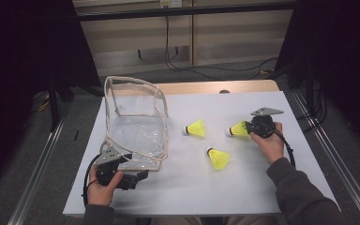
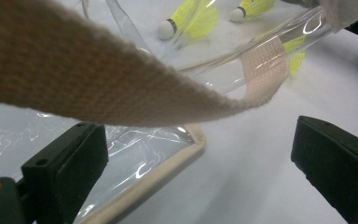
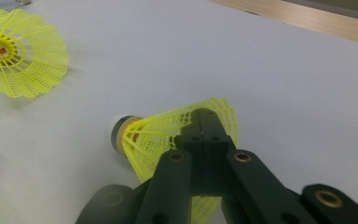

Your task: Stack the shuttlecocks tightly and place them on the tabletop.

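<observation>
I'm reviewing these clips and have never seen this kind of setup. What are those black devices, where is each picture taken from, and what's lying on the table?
A person sits at a white table with a hand-held two-jaw gripper in each hand. The high view looks down from above; each gripper view comes from a camera riding on that gripper. The left gripper has its jaws open beside a clear plastic bag with beige trim, and its strap hangs in front of that gripper's camera. The right gripper is shut on the skirt of a yellow shuttlecock. Two more shuttlecocks lie loose between the bag and the right hand.
</observation>
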Motion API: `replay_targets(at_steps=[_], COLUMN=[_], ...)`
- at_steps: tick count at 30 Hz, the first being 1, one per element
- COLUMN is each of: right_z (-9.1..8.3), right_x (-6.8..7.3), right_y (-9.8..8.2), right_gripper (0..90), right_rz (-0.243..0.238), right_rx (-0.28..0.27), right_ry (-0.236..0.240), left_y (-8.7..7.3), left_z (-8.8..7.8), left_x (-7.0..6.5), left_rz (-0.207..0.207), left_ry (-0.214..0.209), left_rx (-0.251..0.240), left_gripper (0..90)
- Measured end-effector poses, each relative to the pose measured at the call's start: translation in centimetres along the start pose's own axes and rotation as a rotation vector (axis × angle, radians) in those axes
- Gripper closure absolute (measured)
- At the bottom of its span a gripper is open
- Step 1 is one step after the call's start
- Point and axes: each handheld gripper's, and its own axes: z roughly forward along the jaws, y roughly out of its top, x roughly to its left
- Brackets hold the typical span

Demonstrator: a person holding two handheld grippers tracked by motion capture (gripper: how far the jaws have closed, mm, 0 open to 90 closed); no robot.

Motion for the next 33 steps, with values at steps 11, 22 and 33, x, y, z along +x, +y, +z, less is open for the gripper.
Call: replay_targets(at_steps=[11,22,33], right_z=[-0.1,-0.6,-1.2], right_x=[-0.1,-0.2,-1.1], right_y=[-0.3,-0.6,-1.2], right_gripper=[90.0,90.0,90.0], right_rz=[0.016,0.014,0.027], right_rx=[-0.002,-0.008,-0.007], right_ry=[0.008,0.011,0.005], left_y=[0.0,0.0,0.0], left_z=[0.0,0.0,0.0], left_x=[0.0,0.0,-0.1], left_rz=[0.000,-0.001,-0.002], left_ry=[0.000,0.000,-0.001], left_rx=[0.000,-0.001,-0.002], left_gripper=[3.8,3.8,3.8])
